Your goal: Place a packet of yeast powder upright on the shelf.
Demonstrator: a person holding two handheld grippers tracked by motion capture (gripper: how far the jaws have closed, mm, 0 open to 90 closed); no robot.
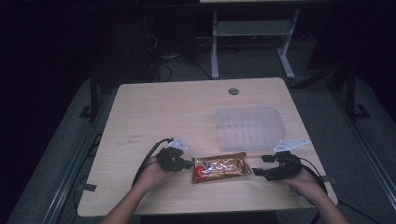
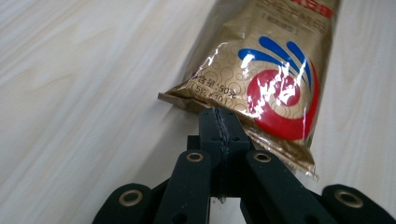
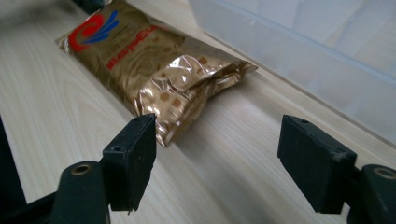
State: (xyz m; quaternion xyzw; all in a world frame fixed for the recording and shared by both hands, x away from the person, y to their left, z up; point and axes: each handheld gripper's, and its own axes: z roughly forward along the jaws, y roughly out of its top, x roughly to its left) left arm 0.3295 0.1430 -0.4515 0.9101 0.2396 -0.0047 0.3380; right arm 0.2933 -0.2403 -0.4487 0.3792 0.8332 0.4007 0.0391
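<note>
A gold foil snack bag (image 1: 220, 167) with a red and blue swirl lies flat on the wooden table (image 1: 163, 112) near its front edge, between my two grippers. My left gripper (image 1: 189, 164) is at the bag's left end. In the left gripper view its jaws are pressed together, with the tips (image 2: 218, 114) against the sealed edge of the bag (image 2: 271, 70); nothing shows between them. My right gripper (image 1: 260, 167) stands open just right of the bag. In the right gripper view (image 3: 219, 144) the crumpled end of the bag (image 3: 144, 60) lies just ahead of one jaw, apart from it.
A clear plastic container (image 1: 250, 128) stands behind the bag at the right, and its wall (image 3: 327, 51) is close beyond the right gripper. A round cable hole (image 1: 234, 90) sits at the table's far edge. Desk legs and cables stand on the dark floor beyond.
</note>
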